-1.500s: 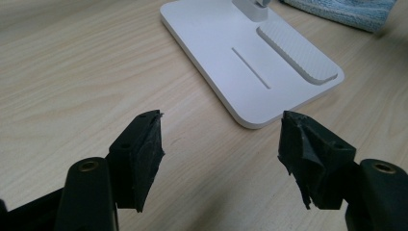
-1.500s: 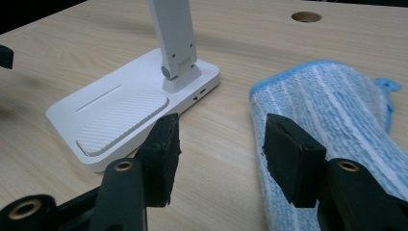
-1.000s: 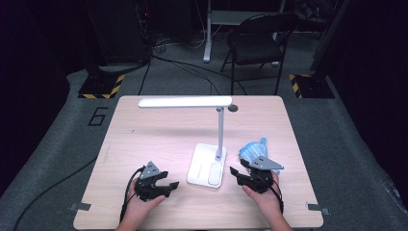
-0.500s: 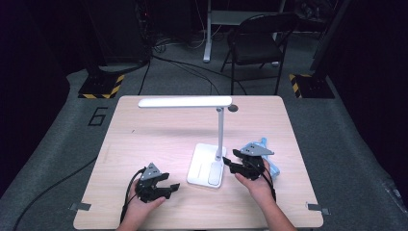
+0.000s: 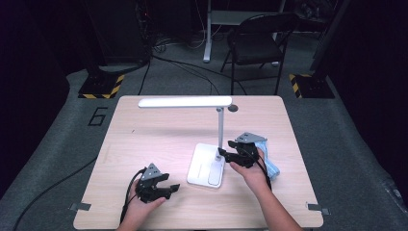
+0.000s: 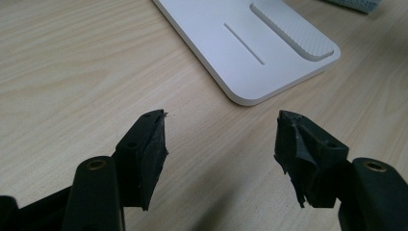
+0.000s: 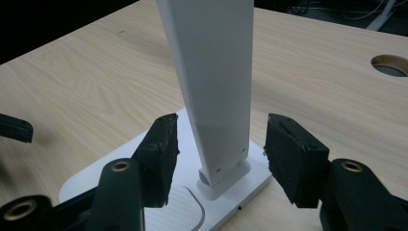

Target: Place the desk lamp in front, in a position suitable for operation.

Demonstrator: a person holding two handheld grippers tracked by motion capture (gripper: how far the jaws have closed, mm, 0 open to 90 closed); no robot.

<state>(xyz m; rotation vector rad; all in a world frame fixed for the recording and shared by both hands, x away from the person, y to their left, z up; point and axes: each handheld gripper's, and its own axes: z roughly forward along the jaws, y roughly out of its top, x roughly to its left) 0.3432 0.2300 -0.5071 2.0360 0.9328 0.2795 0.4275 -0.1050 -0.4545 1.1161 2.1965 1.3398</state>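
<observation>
White desk lamp [image 5: 211, 144] stands right of centre on a pale wooden table [image 5: 144, 139], its flat base [image 5: 207, 166] toward the person and its long head reaching left. Right gripper [image 5: 222, 153] sits at the foot of the lamp's upright post [image 7: 216, 96], its jaws parted on either side of the post with a gap on both sides, gripping nothing. Left gripper [image 5: 173, 188] rests near the table's front edge, jaws apart and empty, pointing toward the base. Blue cloth [image 5: 267, 156] lies just beyond the right hand.
</observation>
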